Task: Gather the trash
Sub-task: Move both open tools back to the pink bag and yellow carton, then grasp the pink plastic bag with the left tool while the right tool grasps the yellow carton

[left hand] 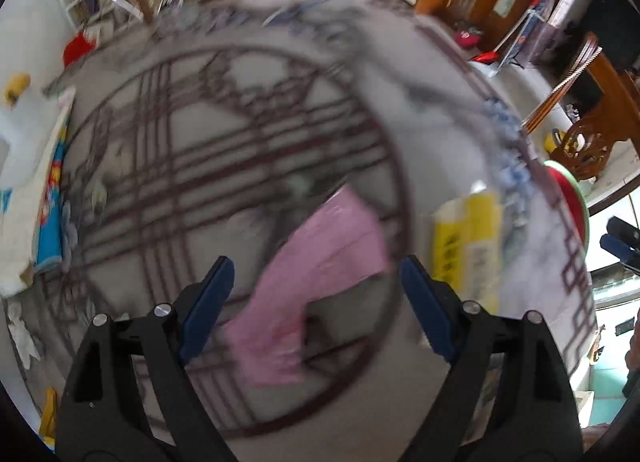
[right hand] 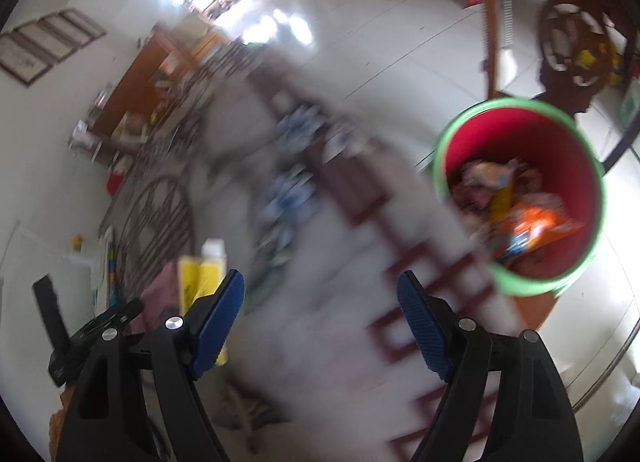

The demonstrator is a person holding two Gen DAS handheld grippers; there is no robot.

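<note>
Both views are blurred. The left gripper (left hand: 316, 306) points down at a round table (left hand: 280, 133) with a dark line pattern, its blue fingers (left hand: 208, 302) spread wide and empty. A pink wrapper (left hand: 316, 286) lies on the table just beyond them, not touched by either. A yellow packet (left hand: 468, 246) stands right of it. The right gripper (right hand: 320, 322) is also released and empty above the table edge. Far right of it stands a red bin with a green rim (right hand: 520, 197), holding trash (right hand: 524, 213).
</note>
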